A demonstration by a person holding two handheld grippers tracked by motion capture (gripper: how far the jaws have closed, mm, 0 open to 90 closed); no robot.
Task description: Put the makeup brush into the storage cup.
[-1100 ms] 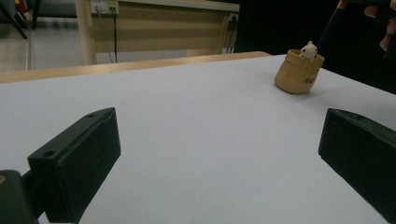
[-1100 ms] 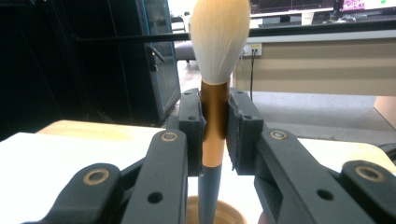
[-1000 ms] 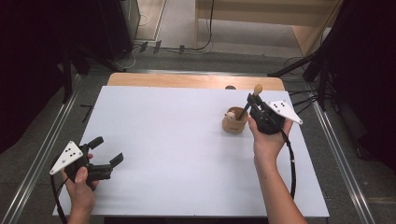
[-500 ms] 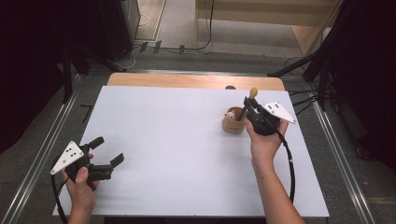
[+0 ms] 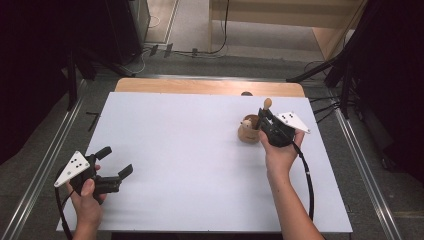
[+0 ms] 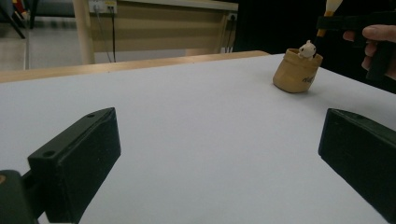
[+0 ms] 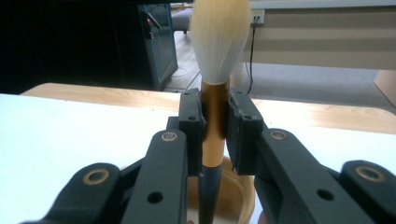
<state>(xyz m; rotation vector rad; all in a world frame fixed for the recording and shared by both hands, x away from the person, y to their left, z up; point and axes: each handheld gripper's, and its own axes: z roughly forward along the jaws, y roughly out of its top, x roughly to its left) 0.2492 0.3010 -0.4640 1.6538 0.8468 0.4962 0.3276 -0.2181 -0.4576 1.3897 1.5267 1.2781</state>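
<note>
Over on the far right of the white table (image 5: 200, 165) stands a small round wooden pot (image 5: 248, 134), tan, squat and open at the top. A little white animal figure (image 6: 307, 48) sits at its rim, peeking over the edge. The dark lower end of a brush (image 7: 216, 93) points down into the pot's mouth, though how deep it goes I cannot tell.

The right claw (image 5: 263, 118) is clenched on the brush, its black pads pressing both sides of the brown band of the handle just under the pale bristle head. The brush stands upright, bristles up, tuft well above the pot. The hand holding this claw hangs right beside the pot, on its right side.

Down at the near left corner, the left claw (image 5: 116, 161) is released, its two jaws standing wide apart with nothing but bare table between them. It points across the table toward the pot, which is well apart from it.

Beyond the white sheet, a strip of wooden edge (image 5: 200, 86) shows along the far side.
</note>
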